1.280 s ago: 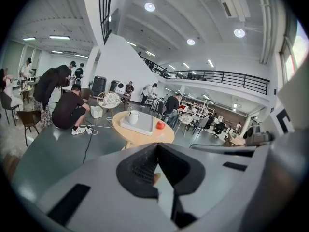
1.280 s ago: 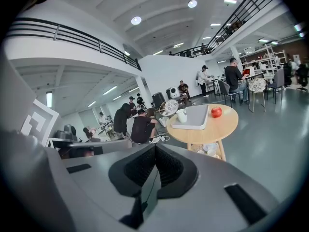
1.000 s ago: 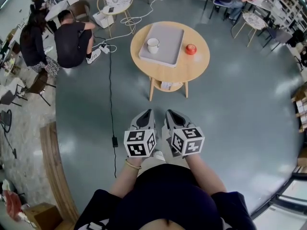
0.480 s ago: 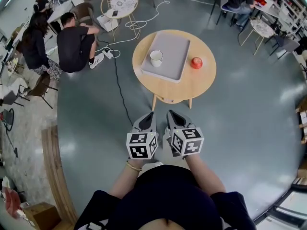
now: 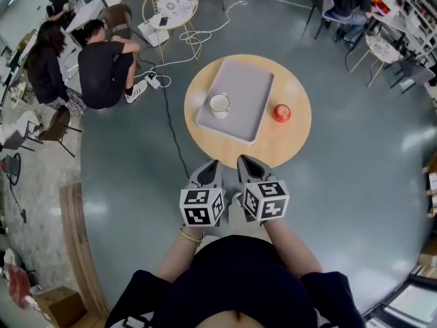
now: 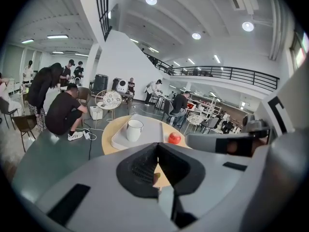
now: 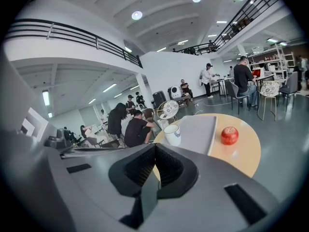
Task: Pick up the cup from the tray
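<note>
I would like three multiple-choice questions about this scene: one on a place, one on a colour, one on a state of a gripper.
1. Where does the cup stand?
A) on the floor
B) on the tray
C) on a chair

2. What colour is the apple?
A) green
B) yellow
C) red

3. How are the jaws of the left gripper?
A) shut with nothing between them
B) wide open
C) shut on the cup

Answers:
1 B: the cup stands near the tray's left edge.
2 C: the apple beside the tray is plainly red.
3 A: the left gripper view shows the jaws meeting, the cup far ahead.
</note>
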